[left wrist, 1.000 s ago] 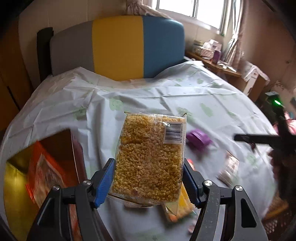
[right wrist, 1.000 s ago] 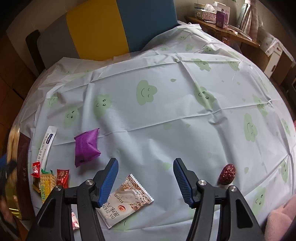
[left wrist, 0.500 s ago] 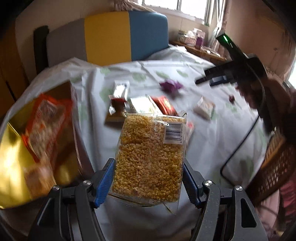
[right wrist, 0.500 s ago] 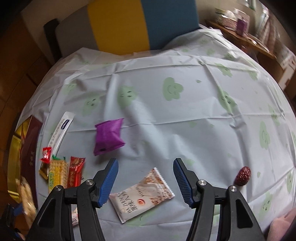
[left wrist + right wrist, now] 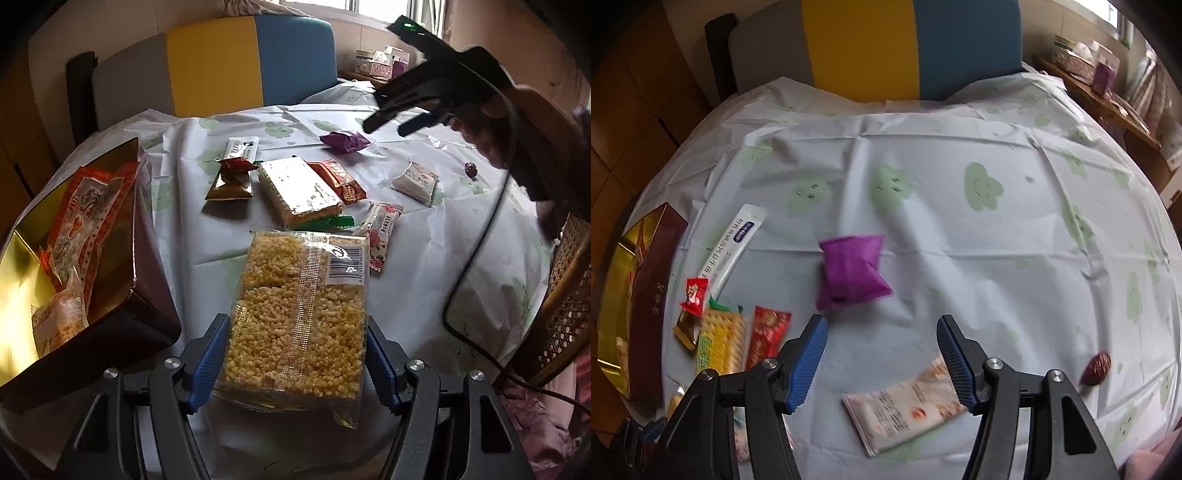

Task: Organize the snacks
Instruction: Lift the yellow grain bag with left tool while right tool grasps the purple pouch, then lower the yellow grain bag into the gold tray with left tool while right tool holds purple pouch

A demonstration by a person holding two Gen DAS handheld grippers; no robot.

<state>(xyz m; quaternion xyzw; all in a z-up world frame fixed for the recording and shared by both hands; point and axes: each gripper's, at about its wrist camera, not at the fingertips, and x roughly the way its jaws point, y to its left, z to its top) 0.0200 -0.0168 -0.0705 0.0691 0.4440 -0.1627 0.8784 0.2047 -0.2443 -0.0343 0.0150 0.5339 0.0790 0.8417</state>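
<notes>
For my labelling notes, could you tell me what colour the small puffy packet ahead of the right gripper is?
Purple packet, clearest in the right wrist view.

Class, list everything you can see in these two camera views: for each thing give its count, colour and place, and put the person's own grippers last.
Puffed-rice pack: one, yellow, clamped in left gripper.
Gift box: one, maroon and gold, table's left edge, snacks inside.
Purple packet: one, table centre.
White stick sachet: one, left of purple packet.
Cracker pack: one, yellow, beside red packet.
White wrapped snack: one, below right gripper.
Red date: one, far right.
Tablecloth: one, pale, green smiley prints.
Left gripper: shut.
Right gripper: open, empty.
</notes>
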